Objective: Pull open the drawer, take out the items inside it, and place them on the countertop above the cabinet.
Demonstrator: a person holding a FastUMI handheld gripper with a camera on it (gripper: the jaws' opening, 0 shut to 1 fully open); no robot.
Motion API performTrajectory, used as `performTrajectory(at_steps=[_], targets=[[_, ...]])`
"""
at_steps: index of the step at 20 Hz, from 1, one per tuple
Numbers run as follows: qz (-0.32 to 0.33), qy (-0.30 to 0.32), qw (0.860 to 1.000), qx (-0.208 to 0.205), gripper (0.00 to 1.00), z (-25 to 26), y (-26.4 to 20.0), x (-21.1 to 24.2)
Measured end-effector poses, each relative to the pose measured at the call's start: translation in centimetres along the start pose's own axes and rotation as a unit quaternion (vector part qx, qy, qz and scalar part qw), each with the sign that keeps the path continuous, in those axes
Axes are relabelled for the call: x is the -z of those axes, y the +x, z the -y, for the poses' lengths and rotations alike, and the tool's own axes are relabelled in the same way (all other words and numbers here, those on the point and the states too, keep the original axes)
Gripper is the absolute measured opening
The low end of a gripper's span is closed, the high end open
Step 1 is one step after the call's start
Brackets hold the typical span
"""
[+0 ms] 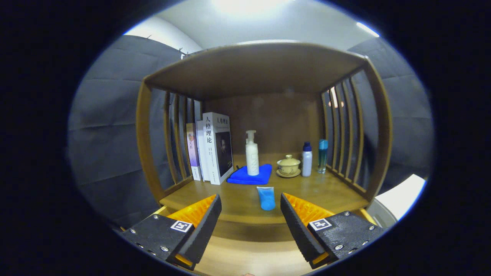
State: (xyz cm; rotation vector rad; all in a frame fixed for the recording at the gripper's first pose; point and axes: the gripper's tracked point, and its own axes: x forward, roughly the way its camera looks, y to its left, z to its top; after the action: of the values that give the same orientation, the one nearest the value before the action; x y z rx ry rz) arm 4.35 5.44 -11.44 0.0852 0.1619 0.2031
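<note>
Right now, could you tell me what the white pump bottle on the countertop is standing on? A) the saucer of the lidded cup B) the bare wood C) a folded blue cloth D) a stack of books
C: the white pump bottle stands upright on the folded blue cloth, beside the books, beyond the open claw.

Warm brown wooden countertop holding a bright blue tube, a deep blue folded cloth, a white pump bottle, a cream lidded cup, white and purple books, and a teal bottle.
</note>
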Motion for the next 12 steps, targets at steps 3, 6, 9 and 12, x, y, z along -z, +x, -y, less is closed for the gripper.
performTrajectory(at_steps=[3,6,9,12], targets=[[0.020,-0.025,0.999,0.016,0.95,-0.3,-4.7,-0.3],[0.030,-0.012,0.999,0.018,0.95,-1.1,-8.6,0.8],[-0.016,-0.024,0.999,0.016,0.95,-1.9,-11.5,4.7],[-0.014,0.006,1.000,0.011,0.95,-2.5,-13.8,5.7]])
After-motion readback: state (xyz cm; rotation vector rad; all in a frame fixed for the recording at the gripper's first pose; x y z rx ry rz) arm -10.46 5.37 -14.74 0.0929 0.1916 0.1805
